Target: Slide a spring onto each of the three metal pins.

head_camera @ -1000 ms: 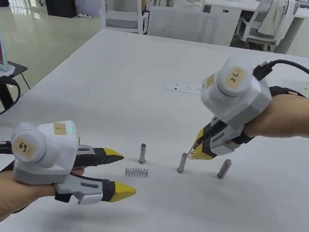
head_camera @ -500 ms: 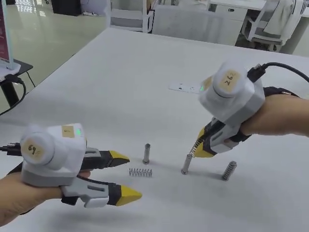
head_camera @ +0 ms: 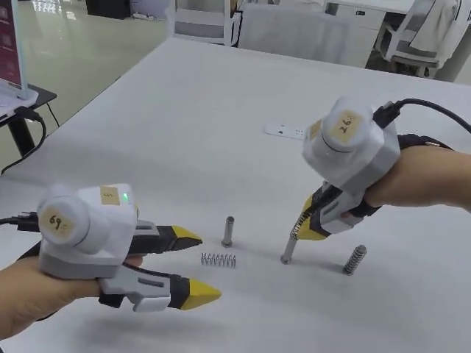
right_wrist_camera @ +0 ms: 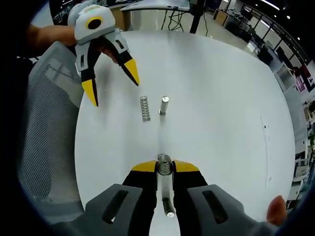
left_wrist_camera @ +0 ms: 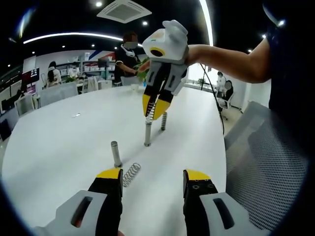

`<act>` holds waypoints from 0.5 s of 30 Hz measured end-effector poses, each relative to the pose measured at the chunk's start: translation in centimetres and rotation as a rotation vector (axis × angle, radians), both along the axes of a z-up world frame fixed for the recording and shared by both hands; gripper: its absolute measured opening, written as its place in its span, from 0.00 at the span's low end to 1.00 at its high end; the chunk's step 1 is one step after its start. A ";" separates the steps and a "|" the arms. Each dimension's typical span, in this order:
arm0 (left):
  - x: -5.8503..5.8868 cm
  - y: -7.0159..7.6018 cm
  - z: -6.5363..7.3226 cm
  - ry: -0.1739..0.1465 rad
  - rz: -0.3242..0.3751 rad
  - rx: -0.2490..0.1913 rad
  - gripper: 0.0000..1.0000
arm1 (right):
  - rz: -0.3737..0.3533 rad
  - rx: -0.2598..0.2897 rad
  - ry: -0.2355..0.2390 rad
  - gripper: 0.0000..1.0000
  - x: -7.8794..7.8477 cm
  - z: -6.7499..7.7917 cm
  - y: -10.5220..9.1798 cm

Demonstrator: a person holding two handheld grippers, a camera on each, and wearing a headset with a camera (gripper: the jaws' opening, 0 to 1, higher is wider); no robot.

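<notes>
Right gripper view puts the right gripper [right_wrist_camera: 165, 169] pinching a spring [right_wrist_camera: 164, 163] at the top of the middle pin [head_camera: 288, 248]; whether the coil is over the tip I cannot tell. Near it, on the person's right, the right-hand pin [head_camera: 355, 259] already wears a spring of its own. On the other side stands a bare pin [head_camera: 228, 231], with a loose spring [head_camera: 218, 259] lying flat near its foot on the white worktop [head_camera: 184, 132]. The left gripper [left_wrist_camera: 153, 174] hovers close by, jaws spread and empty.

Head view downward from above; opposed low gripper views, loose spring [head_camera: 218, 259] between.
</notes>
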State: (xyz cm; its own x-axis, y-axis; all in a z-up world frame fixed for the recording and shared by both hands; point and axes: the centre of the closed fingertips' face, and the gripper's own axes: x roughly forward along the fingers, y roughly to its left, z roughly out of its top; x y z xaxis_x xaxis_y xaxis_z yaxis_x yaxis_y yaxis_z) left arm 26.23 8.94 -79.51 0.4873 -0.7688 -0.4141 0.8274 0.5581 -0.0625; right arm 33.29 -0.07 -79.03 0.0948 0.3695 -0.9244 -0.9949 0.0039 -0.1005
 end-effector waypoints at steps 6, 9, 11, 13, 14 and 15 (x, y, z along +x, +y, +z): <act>0.0 0.0 0.0 0.000 -0.002 0.002 0.43 | 0.001 -0.018 0.006 0.09 0.1 -0.8 0.0; 0.0 0.0 -0.1 0.001 -0.002 0.004 0.43 | 0.000 -0.019 0.014 0.09 0.1 -1.1 0.2; 0.0 0.0 -0.1 0.001 -0.003 0.004 0.43 | 0.000 -0.023 0.019 0.09 0.1 -1.4 0.2; 0.0 0.0 -0.1 0.001 -0.004 0.004 0.43 | 0.000 -0.027 0.023 0.09 0.1 -1.7 0.2; 0.0 0.0 -0.1 0.002 -0.003 0.005 0.43 | -0.001 -0.030 0.027 0.09 -0.1 -1.9 0.2; 0.0 0.0 -0.1 0.002 -0.003 0.005 0.43 | -0.002 -0.031 0.028 0.09 -0.1 -2.0 0.2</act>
State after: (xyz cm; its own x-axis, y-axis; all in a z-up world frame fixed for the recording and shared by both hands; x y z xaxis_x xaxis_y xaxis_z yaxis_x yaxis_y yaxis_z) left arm 26.25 8.91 -79.62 0.4843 -0.7681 -0.4189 0.8289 0.5561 -0.0611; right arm 33.22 0.11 -81.06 0.0692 0.3405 -0.9377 -0.9974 0.0028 -0.0726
